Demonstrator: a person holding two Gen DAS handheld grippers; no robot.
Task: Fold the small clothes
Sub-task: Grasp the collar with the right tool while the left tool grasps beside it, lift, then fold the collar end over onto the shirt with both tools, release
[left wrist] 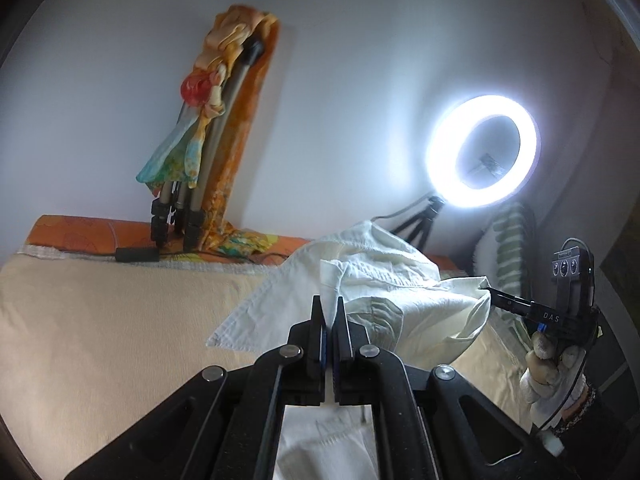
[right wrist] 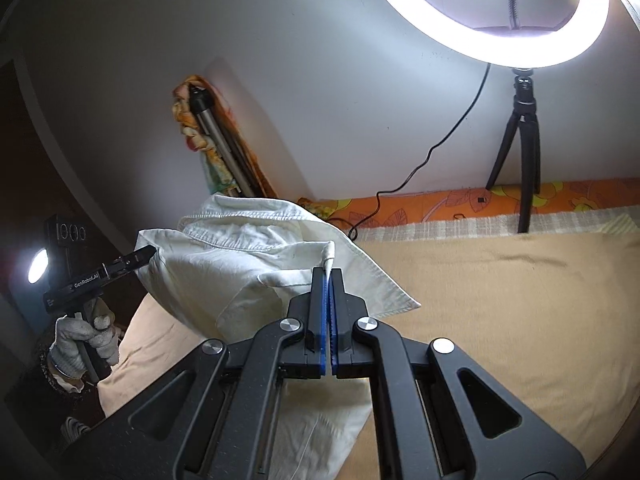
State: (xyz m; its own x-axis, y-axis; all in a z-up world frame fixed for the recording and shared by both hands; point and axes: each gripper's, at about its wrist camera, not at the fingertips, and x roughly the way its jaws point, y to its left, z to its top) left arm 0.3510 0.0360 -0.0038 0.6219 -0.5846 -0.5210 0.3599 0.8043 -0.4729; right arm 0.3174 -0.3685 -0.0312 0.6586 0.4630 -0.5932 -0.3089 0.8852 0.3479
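Garment (left wrist: 384, 280): cream woven cloth, matt, creased, with stitched hems. Left hand-held gripper (left wrist: 329, 308): matt black plastic frame, bright metal pivot pins, blue pads (right wrist: 325, 308) with a ribbed face. Bed cover (right wrist: 500, 300) beneath both units: beige cloth, matt, fine weave. Glove (right wrist: 76, 340) on the hand to the left of the right hand-held gripper (right wrist: 331, 280): grey knit, rough. Tripod (right wrist: 520, 136) ahead: matt black plastic.

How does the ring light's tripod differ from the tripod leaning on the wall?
The ring light's tripod stands upright with black legs spread and carries the lit ring light. The leaning tripod is folded, has silver legs and is draped with patterned cloth. Both rest at the bed's far edge by the wall.
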